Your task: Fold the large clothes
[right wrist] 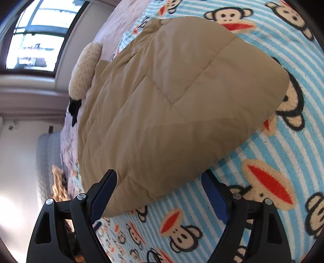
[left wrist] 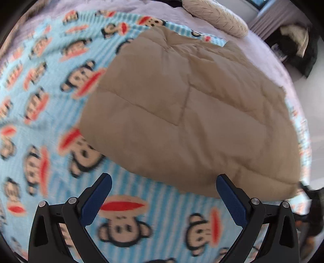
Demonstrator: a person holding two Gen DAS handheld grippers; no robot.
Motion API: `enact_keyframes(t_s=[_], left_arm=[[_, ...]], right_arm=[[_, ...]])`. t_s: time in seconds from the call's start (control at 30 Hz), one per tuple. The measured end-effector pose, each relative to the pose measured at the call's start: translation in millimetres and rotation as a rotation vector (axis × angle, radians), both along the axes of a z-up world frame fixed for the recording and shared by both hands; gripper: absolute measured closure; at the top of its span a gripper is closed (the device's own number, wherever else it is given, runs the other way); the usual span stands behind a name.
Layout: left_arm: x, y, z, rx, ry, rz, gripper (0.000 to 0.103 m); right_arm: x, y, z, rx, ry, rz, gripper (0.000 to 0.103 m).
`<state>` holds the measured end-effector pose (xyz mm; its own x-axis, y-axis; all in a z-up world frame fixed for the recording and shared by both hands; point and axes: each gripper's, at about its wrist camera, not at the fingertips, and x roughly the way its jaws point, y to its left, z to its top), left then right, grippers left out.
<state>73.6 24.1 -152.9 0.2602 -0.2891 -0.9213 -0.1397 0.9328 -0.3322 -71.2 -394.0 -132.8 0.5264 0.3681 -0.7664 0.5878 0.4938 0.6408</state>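
Big blue striped blanket (left wrist: 141, 222) with a monkey-face print covers the bed, filling most of both views; pale lilac bedspread (left wrist: 269, 52) shows under it toward 12 to 2 o'clock in the left view. Tan quilted jacket (left wrist: 188, 113), puffy, lies folded into a bulky bundle on the blanket, centre of both views, stitched seams crossing its top. In the right view the jacket (right wrist: 172, 113) runs from 11 o'clock down to the middle, rounded near edge just above the fingers. Cream fuzzy pillow (left wrist: 218, 16) sits at 1 o'clock beyond the jacket in the left view, at 10 o'clock in the right view, touching or just beside the jacket's far end, can't tell which. Window (right wrist: 36, 36) at 10 o'clock in the right view. Left gripper (left wrist: 164, 192) spread wide, empty, over the blanket at 6 o'clock, its right finger at the jacket's near edge. Right gripper (right wrist: 160, 188) also spread wide, holding nothing, the jacket's near corner between its blue pads (right wrist: 105, 192); contact unclear.
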Motion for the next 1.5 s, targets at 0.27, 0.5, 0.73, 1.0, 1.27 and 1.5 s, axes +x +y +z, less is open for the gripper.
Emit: enact_keyframes(t_s=[0.27, 0.5, 0.73, 1.0, 1.27, 1.5], left_arm=[[2.0, 19.8, -24.5, -0.254, 0.033, 0.111, 0.0], [22.0, 26.6, -32.1, -0.332, 0.007, 0.164, 0.0], [41.1, 18.9, -43.7, -0.346, -0.001, 0.17, 0.0], [64.8, 15.7, -56.1, -0.358, -0.023, 0.252, 0.0], [69.8, 6.2, -28.1, -0.251, -0.121, 0.142, 0.074], [61.3, -9.9, 22.5, -0.132, -0.248, -0.063, 0.08]], right_arm=[[0.1, -2.1, -16.0, 0.076, 0.004, -0.054, 0.015], [19.4, -3.3, -34.2, 0.171, -0.041, -0.112, 0.015], [42.6, -4.0, -47.3, 0.266, -0.125, -0.158, 0.0], [65.4, 8.7, -57.0, 0.239, -0.075, -0.08, 0.0], [60.9, 4.6, -64.5, 0.279, -0.04, -0.103, 0.047], [53.2, 5.0, -43.3, 0.28, -0.108, -0.064, 0.078]])
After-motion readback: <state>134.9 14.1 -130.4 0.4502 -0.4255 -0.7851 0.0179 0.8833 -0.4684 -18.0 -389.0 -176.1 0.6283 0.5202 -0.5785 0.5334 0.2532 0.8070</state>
